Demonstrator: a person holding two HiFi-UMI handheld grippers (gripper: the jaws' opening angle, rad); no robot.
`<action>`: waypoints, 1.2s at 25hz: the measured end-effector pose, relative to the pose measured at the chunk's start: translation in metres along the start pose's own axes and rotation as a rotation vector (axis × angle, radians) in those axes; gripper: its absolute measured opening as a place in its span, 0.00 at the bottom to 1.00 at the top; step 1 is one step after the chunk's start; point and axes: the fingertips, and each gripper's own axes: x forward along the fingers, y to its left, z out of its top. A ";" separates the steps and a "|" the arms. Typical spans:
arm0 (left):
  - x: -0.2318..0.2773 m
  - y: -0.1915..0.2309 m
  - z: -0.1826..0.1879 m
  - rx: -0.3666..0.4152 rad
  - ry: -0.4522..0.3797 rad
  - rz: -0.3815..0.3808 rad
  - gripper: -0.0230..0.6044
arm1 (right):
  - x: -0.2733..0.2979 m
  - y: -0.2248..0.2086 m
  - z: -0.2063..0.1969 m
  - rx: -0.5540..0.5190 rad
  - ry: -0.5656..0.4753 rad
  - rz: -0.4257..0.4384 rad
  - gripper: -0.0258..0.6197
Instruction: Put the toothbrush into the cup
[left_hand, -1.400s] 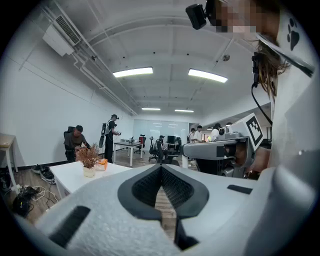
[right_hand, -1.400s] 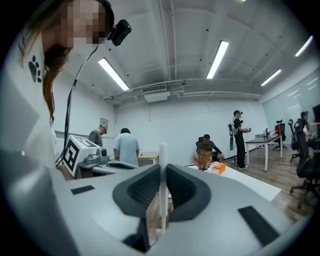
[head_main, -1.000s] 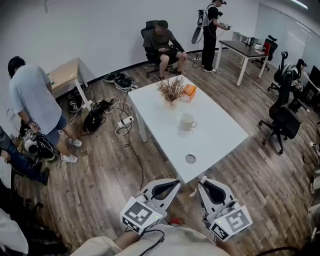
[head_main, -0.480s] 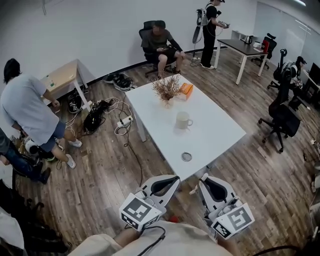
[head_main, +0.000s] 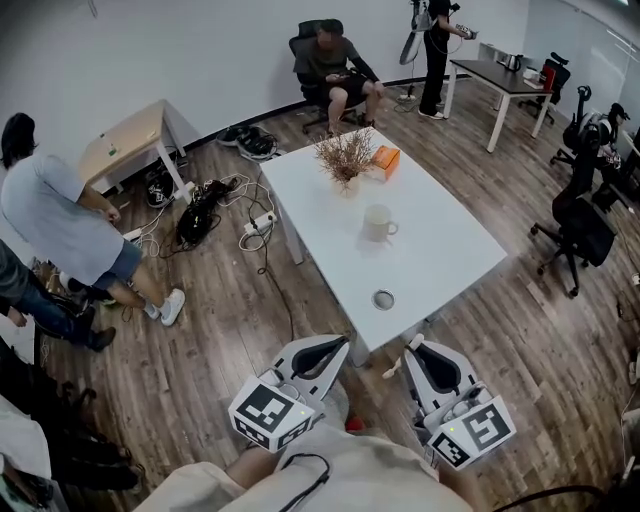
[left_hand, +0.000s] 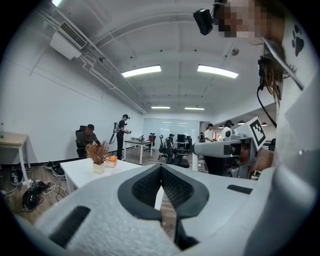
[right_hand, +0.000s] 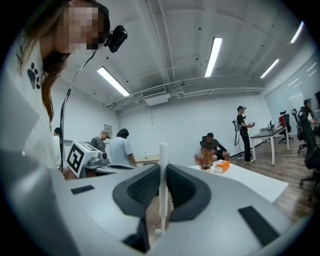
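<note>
Right tool (right_hand: 162, 172) pinching a white toothbrush (right_hand: 162, 152), left tool (left_hand: 161, 172) pressing together on nothing, both hanging off the table's (head_main: 450, 270) near corner, cup (head_main: 377, 222) standing near the table's middle.

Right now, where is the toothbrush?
The toothbrush is clamped between the jaws of the right gripper, at the head view's lower right, just off the near corner of the white table.

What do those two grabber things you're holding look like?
The left hand-held gripper and right hand-held gripper are pale grey shells with black ridged pads inside. Each carries a white cube printed with black square markers. A black cable crosses the person's cream top.
</note>
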 end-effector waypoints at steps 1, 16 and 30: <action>0.002 0.003 0.000 -0.003 -0.001 0.000 0.05 | 0.003 -0.003 -0.001 0.003 0.005 -0.001 0.12; 0.090 0.096 -0.003 -0.049 0.019 -0.109 0.05 | 0.107 -0.066 -0.006 0.015 0.052 -0.078 0.12; 0.175 0.177 -0.007 -0.082 0.055 -0.222 0.05 | 0.193 -0.139 -0.007 0.032 0.083 -0.180 0.12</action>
